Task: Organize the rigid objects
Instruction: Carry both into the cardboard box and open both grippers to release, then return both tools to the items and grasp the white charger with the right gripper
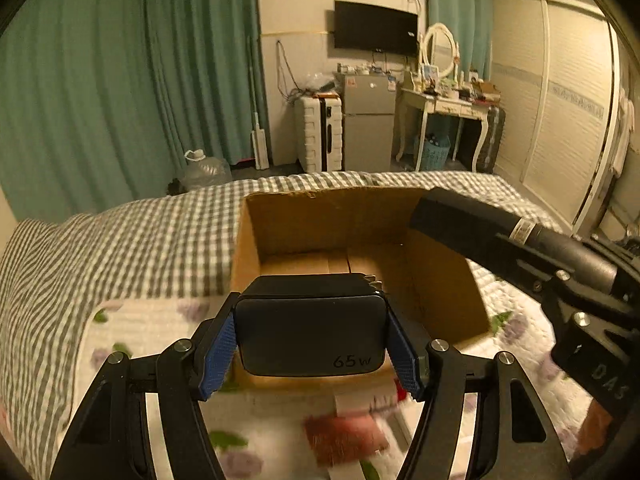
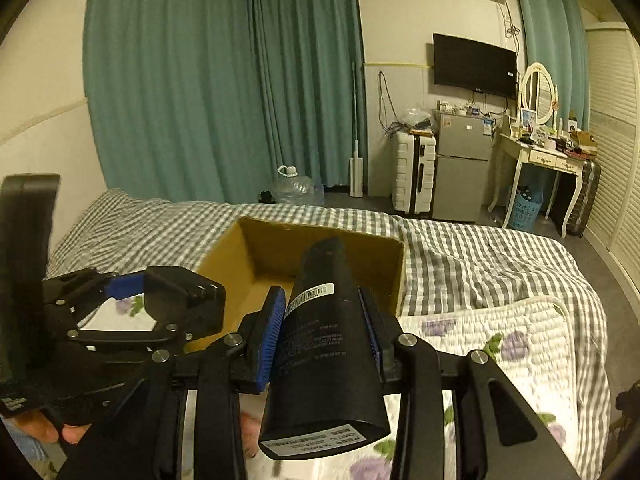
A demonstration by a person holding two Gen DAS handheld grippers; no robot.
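My left gripper is shut on a black 65 W charger block and holds it over the near edge of an open cardboard box on the bed. The box's inside looks bare. My right gripper is shut on a long black tube-shaped nozzle with white labels, its narrow end pointing over the box. In the left wrist view the nozzle reaches in from the right above the box's right wall. The left gripper with the charger shows at left in the right wrist view.
The box stands on a grey checked bed cover beside a white quilt with purple flowers. Beyond the bed stand green curtains, a white suitcase, a small fridge and a dressing table.
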